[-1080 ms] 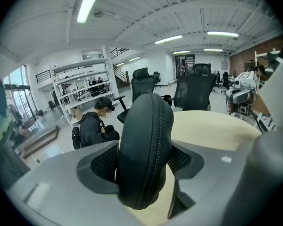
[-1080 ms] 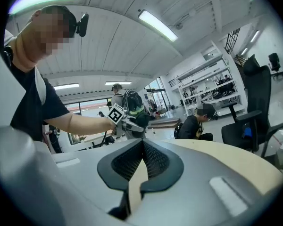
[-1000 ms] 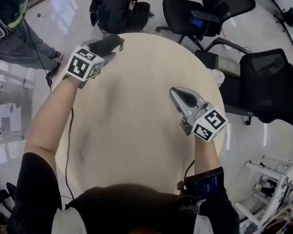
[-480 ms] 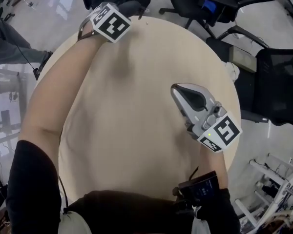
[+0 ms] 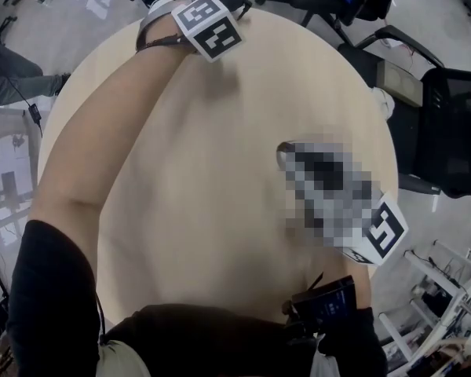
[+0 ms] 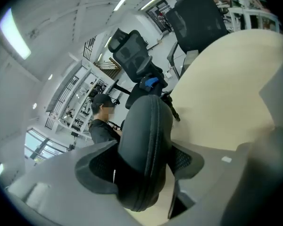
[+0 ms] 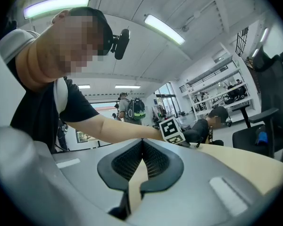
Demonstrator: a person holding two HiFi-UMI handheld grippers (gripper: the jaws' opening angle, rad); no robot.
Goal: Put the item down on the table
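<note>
Black oval zippered case [image 6: 144, 126] clamped edge-on between left gripper [image 6: 141, 163] jaws, over round beige table [image 5: 220, 179]; contact with the top unclear. Likely left: lowering, release. Right gripper [image 7: 141, 160] jaws pressed together, empty. Beyond left jaws: black mesh office chairs [image 6: 132, 55], seated person [image 6: 101, 121]; no obstacle beneath.

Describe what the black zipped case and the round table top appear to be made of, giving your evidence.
The black case: probably a moulded shell covered in faux leather; smooth, faint sheen, zip seam along its edge. The table top: likely laminate or painted board; pale beige, matte, even, no clear grain.
</note>
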